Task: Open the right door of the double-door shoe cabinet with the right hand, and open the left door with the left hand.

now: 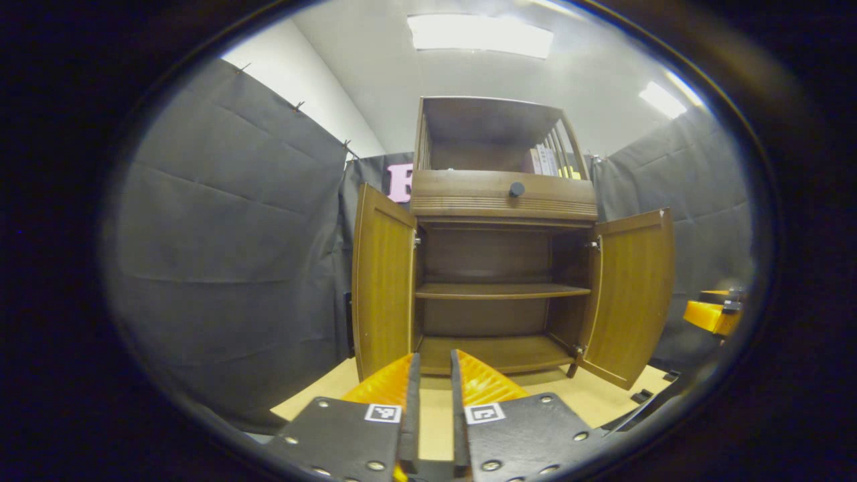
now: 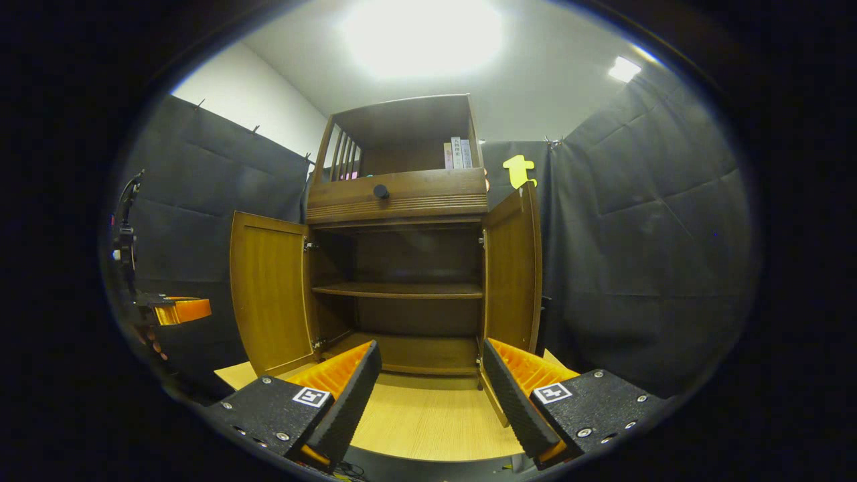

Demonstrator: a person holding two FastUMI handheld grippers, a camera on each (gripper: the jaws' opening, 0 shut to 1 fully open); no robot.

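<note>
The brown wooden shoe cabinet stands straight ahead on a light wooden table, with both doors swung wide. Its left door and right door leave two bare shelves showing. My left gripper hangs in front of the cabinet base, clear of the doors; its fingers are open only by a narrow gap, with nothing between them. In the right gripper view the cabinet shows its left door and right door open. My right gripper is wide open and empty, a little back from the right door.
The other gripper sits at the far right of the left gripper view and at the far left of the right one. Books stand on the cabinet's top shelf above a drawer knob. Dark cloth walls close in on both sides.
</note>
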